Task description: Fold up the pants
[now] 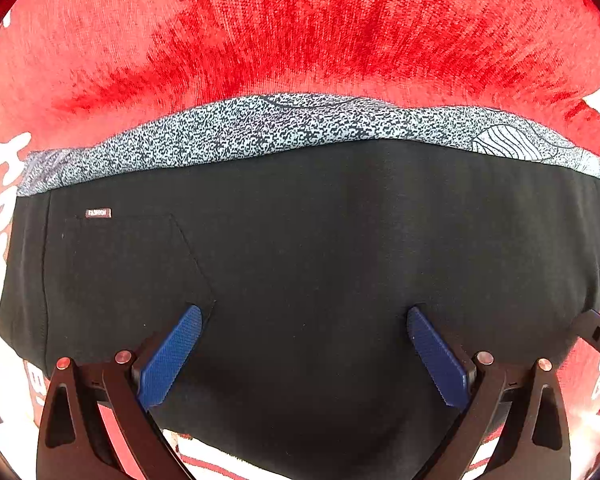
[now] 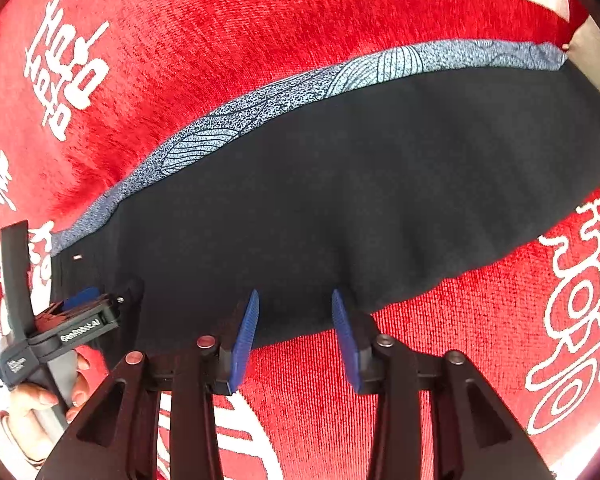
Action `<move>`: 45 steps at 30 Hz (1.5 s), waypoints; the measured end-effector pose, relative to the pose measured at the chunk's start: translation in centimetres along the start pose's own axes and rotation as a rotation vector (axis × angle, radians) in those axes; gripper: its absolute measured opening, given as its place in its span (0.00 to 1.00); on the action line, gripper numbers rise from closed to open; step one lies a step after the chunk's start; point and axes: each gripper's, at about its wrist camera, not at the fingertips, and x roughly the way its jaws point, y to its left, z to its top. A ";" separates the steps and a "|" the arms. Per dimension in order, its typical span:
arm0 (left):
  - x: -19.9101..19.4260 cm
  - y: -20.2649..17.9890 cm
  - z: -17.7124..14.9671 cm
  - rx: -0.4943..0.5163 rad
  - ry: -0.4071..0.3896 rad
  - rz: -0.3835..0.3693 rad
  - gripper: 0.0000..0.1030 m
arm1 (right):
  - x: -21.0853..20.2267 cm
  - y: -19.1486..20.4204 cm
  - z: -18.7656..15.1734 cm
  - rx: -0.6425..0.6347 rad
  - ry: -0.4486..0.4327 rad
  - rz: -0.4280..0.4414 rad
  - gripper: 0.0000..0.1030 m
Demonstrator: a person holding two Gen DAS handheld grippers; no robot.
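Observation:
The black pants (image 1: 320, 240) lie folded flat on a red cloth, with a speckled grey-white patterned strip (image 1: 260, 132) along their far edge and a small label (image 1: 98, 213) at the left. My left gripper (image 1: 304, 316) is open, its blue pads spread wide over the near part of the pants. In the right wrist view the same pants (image 2: 360, 184) stretch from left to upper right. My right gripper (image 2: 294, 300) is open at their near edge, holding nothing. The left gripper's body (image 2: 72, 320) shows at the far left over the pants.
The red cloth (image 2: 220, 60) with white printed characters covers the surface all around the pants. A person's hand (image 2: 40, 396) holds the left gripper handle at the lower left of the right wrist view. A pale surface edge (image 2: 596, 60) shows at the upper right.

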 end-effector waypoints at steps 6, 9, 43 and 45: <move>-0.1 -1.5 -0.1 -0.011 -0.010 0.014 1.00 | 0.0 -0.4 -0.2 -0.007 0.008 0.031 0.40; -0.2 -1.6 -0.3 -0.009 -0.014 0.027 1.00 | 0.2 -0.3 0.0 -0.009 0.010 0.037 0.40; -1.9 -22.9 1.8 0.099 -0.072 0.011 1.00 | -6.6 -19.6 10.3 0.149 -0.172 -0.173 0.41; -1.9 -22.7 1.5 0.085 -0.078 -0.007 1.00 | -5.5 -20.3 11.5 0.103 -0.155 -0.218 0.40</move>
